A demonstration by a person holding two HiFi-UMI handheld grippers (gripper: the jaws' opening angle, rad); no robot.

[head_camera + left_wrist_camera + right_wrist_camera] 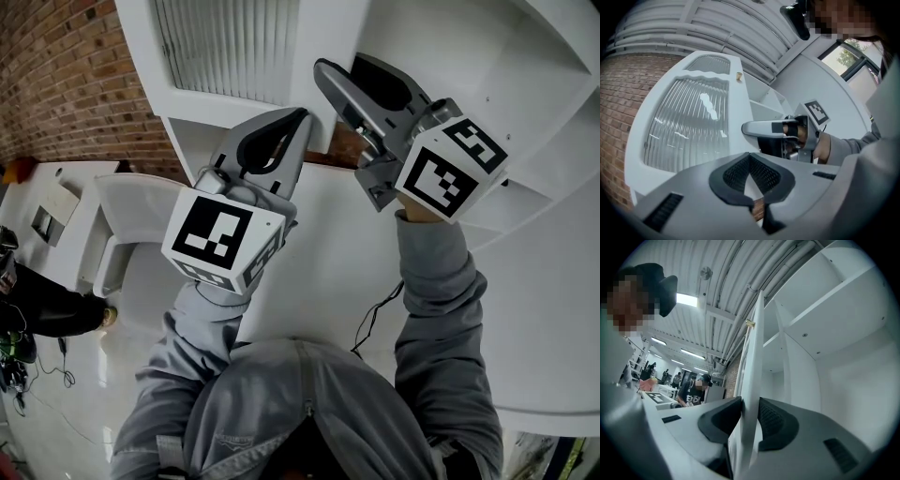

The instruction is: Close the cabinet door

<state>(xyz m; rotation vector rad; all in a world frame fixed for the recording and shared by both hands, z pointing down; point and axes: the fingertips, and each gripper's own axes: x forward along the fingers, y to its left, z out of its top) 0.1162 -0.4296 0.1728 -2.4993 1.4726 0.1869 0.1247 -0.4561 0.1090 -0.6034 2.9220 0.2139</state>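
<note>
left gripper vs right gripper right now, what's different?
The right gripper clamps the cabinet door edge between its jaws; the left gripper has jaws together, empty. In the head view the right gripper reaches further up than the left gripper. Both are the same grey two-jaw build.

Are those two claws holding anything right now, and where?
The right gripper clamps the cabinet door by its free edge; the left gripper is shut, holding nothing.

The right gripper (751,420) grips the thin edge of the tall white cabinet door (756,357), dark fingers (776,423) pressing both faces; white open shelves (825,305) stand right.
</note>
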